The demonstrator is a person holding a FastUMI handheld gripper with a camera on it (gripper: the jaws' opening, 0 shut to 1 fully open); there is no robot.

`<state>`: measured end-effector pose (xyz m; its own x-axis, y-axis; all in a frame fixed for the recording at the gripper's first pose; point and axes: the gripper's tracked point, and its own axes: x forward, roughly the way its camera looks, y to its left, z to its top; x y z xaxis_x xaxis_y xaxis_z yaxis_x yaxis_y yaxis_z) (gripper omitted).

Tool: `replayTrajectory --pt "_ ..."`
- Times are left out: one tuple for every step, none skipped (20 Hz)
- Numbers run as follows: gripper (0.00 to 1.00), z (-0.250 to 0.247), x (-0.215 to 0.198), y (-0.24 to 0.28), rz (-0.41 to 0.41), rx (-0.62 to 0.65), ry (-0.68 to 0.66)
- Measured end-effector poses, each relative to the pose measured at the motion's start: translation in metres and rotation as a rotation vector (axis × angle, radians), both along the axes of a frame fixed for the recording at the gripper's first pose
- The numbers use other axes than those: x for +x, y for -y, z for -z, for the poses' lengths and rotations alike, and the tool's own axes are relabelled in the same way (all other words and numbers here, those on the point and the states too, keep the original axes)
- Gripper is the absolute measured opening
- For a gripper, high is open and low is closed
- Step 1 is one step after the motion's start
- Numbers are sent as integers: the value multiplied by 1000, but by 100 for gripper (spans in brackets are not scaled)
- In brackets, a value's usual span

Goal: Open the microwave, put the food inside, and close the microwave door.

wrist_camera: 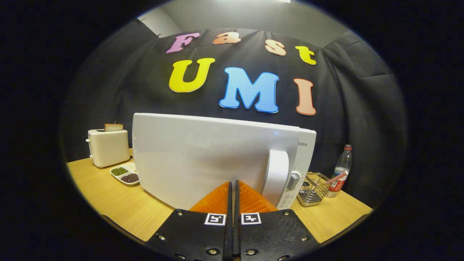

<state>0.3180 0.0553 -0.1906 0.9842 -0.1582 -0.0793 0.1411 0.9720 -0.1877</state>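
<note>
Setting: mock kitchen staged in a recording booth. Black cloth wall (362, 108) behind a wooden tabletop (119, 206) carrying microwave (203, 159), toaster (108, 148), water bottle (340, 172), wire basket (313, 188).

Hand-held gripper (232, 186): fingers together.

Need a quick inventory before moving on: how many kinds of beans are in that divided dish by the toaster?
2: green beans in the compartment nearer the toaster, dark beans beside them. The microwave door may hide more of the dish. The gripper is shut, holding nothing.

Microwave door (203, 156) blocks the closed tool (233, 186) directly ahead.
</note>
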Motion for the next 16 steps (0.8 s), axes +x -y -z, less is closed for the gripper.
replayTrajectory --pt "1 0 7 2 10 -20 -2" --pt "1 -2 14 3 9 -29 -3" --pt "1 -2 19 4 12 -33 -7" --pt "1 -1 24 7 17 -34 -6" --pt "1 -1 29 8 21 -36 -9" --pt "1 -1 35 11 23 -40 -7" --pt "1 0 40 13 28 -41 -8" --pt "1 0 42 14 30 -39 -9" --pt "1 1 44 14 33 -59 2" --pt "2 0 43 13 32 -85 10" --pt "2 -1 42 12 31 -101 15" --pt "3 -3 44 13 29 -103 24" --pt "3 -3 51 14 28 -99 31" --pt "3 4 51 15 29 -83 -1" --pt "8 0 49 13 35 -82 -1" --pt "7 1 48 13 30 -83 -15"
